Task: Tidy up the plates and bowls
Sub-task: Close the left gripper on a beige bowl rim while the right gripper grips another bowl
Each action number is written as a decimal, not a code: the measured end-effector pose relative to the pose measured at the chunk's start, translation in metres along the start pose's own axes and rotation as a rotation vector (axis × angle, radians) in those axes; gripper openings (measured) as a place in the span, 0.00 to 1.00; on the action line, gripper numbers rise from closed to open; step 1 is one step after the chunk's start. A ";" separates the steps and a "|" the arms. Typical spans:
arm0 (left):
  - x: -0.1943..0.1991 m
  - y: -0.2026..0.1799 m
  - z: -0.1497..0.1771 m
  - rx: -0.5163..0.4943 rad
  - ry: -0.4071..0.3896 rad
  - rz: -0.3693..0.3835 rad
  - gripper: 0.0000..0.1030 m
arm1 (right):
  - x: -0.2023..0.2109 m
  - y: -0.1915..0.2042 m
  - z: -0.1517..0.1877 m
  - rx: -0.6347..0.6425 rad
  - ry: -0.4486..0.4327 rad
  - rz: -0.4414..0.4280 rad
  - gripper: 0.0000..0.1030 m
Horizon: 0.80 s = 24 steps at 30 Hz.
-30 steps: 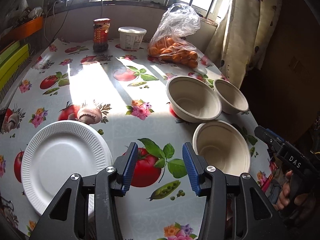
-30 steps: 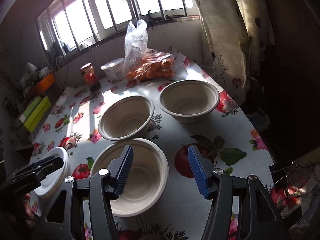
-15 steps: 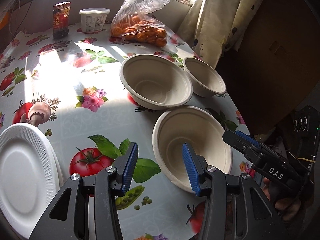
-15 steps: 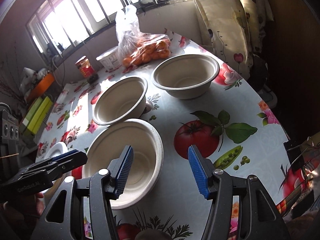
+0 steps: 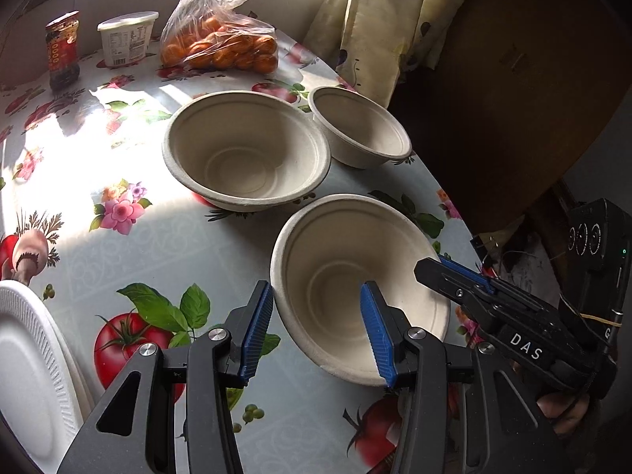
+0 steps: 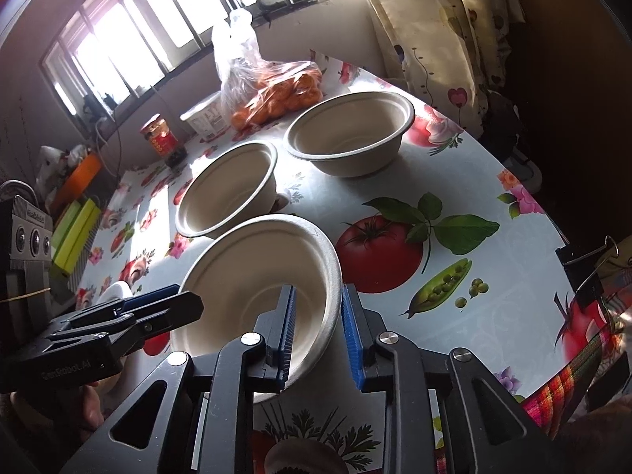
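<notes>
Three beige paper bowls stand on the flowered tablecloth. The near bowl [image 5: 347, 276] [image 6: 252, 276] is closest to both grippers. My left gripper [image 5: 316, 328] is open, its pads straddling the bowl's near-left rim. My right gripper [image 6: 318, 331] has narrowed around the same bowl's right rim, one pad inside and one outside; it also shows in the left wrist view [image 5: 466, 280]. The middle bowl [image 5: 247, 154] [image 6: 229, 189] and the far bowl [image 5: 361, 130] [image 6: 351, 134] stand behind. A stack of white paper plates [image 5: 27, 367] lies at the left.
A bag of oranges [image 5: 221, 43] [image 6: 272, 91], a white tub [image 5: 126, 41] and a red jar [image 5: 61, 51] stand at the back by the window. A curtain [image 5: 379, 27] hangs at the right. The table's [image 6: 525, 237] rounded edge runs close to the right of the bowls.
Both grippers moved in on the near bowl. The left swung right, away from the plates. The right gripper's jaws narrowed from wide open around the bowl's rim.
</notes>
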State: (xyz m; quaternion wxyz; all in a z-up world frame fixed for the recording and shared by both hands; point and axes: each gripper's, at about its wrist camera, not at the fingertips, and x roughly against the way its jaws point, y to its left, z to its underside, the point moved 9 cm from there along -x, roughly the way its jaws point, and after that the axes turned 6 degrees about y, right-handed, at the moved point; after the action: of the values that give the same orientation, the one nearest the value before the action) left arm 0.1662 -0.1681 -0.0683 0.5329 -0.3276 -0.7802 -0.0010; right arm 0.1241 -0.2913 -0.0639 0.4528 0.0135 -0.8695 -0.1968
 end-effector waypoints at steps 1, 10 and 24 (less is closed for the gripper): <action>-0.001 -0.002 0.000 -0.001 0.003 0.004 0.46 | 0.002 -0.002 -0.001 -0.004 -0.002 0.001 0.21; -0.003 -0.006 0.008 0.039 0.005 0.005 0.46 | 0.006 -0.005 0.003 0.030 0.025 -0.008 0.21; 0.031 0.023 -0.010 0.163 -0.119 -0.083 0.46 | 0.029 -0.012 -0.031 0.091 -0.024 -0.047 0.37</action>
State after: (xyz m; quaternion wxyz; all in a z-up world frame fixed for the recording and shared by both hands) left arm 0.1793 -0.1379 -0.0464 0.5098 -0.2503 -0.8209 0.0598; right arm 0.1301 -0.3186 -0.0294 0.4365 0.0520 -0.8824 -0.1679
